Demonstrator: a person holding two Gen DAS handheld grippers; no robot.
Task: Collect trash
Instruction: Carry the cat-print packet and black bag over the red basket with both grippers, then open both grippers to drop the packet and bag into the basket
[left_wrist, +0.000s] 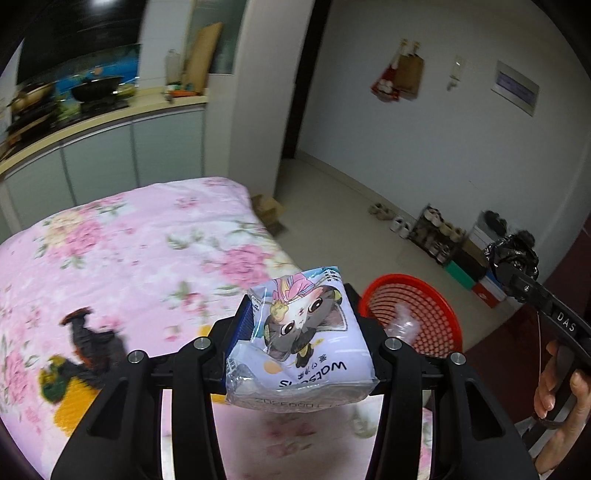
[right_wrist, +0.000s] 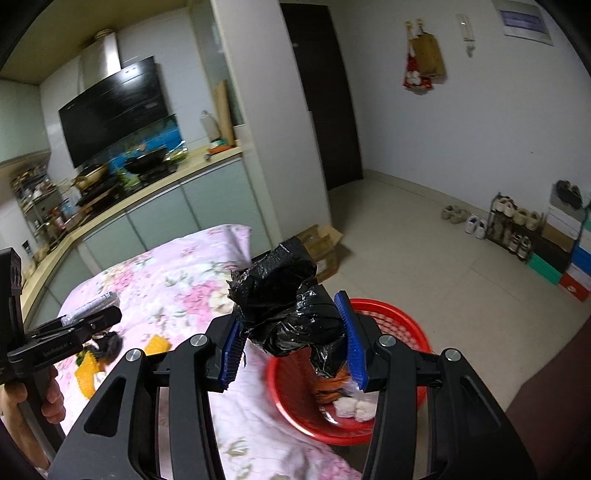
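Floral pink bedspread (left_wrist: 147, 240) fills the foreground, patterned with rose clusters. Behind it runs a kitchen counter (right_wrist: 155, 184) over pale cabinet doors (left_wrist: 99, 158); a black wok (left_wrist: 96, 86) sits on the hob beneath a dark range hood (right_wrist: 110, 114). A dark door (right_wrist: 325, 96) stands in the white wall, on which paper bags (right_wrist: 424, 62) hang. Along the far wall: a shoe rack (right_wrist: 513, 221), loose pairs of shoes (right_wrist: 474, 224), stacked coloured boxes (right_wrist: 569, 258). Flattened cardboard (right_wrist: 321, 240) lies on the tiled floor (right_wrist: 443, 295).
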